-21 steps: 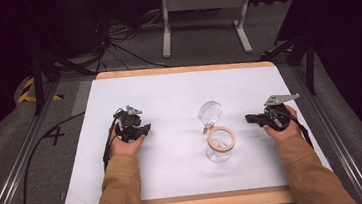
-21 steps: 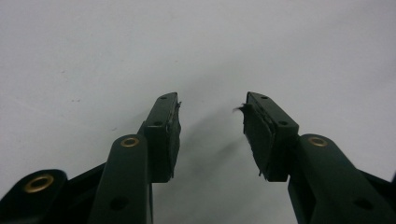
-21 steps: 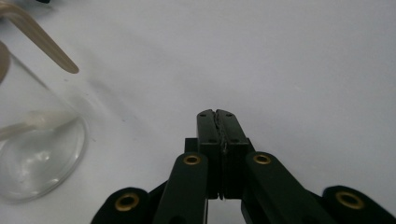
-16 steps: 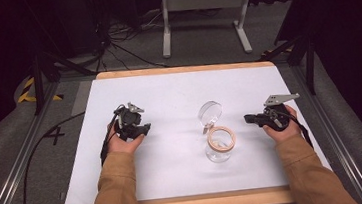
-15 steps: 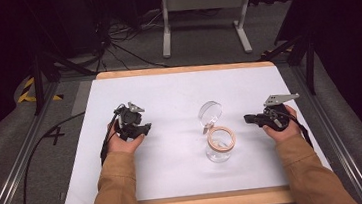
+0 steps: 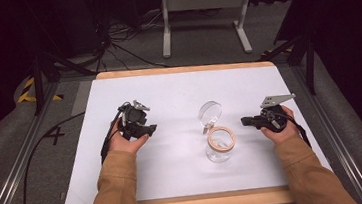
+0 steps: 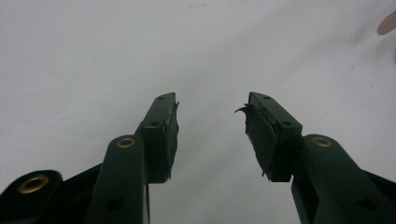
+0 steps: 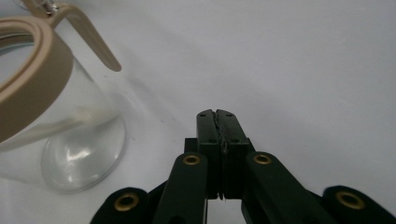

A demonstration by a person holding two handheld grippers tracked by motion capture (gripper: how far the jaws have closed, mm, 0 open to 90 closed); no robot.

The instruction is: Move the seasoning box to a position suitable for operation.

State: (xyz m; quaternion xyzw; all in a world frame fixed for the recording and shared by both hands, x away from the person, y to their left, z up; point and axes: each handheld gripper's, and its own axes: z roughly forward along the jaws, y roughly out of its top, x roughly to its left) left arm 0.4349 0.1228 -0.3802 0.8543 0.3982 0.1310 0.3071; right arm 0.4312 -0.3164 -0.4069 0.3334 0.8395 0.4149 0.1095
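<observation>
We note a clear glass jar (image 6: 219,146) standing upright on the white bench (image 6: 178,89), a little right of centre and toward the person's side. Its mouth carries a tan rim ring (image 6: 221,138), and its round glass lid (image 6: 210,111) is swung open, tilted up on the far side of the mouth and joined by a wire hinge. In the right gripper view the jar (image 8: 56,121) sits to the upper left of the jaws, apart from them, with a tan strip curving off the ring. The right claw (image 6: 245,121) rests low over the bench just right of the jar, pointing toward it; in its own view the right claw (image 8: 217,115) has its jaws pressed flat together with nothing between them. A grey three-cornered plate (image 6: 276,99) tops it. The left claw (image 6: 150,129) lies well left of the jar, held in the person's left hand (image 6: 125,141); in its own view the left claw (image 7: 211,108) stands spread wide over bare white surface, holding nothing. Tan sleeves (image 6: 114,188) come in from the bottom edge. Beyond the bench we see grey floor (image 6: 202,34), cables and a white stand's legs (image 6: 203,14).
</observation>
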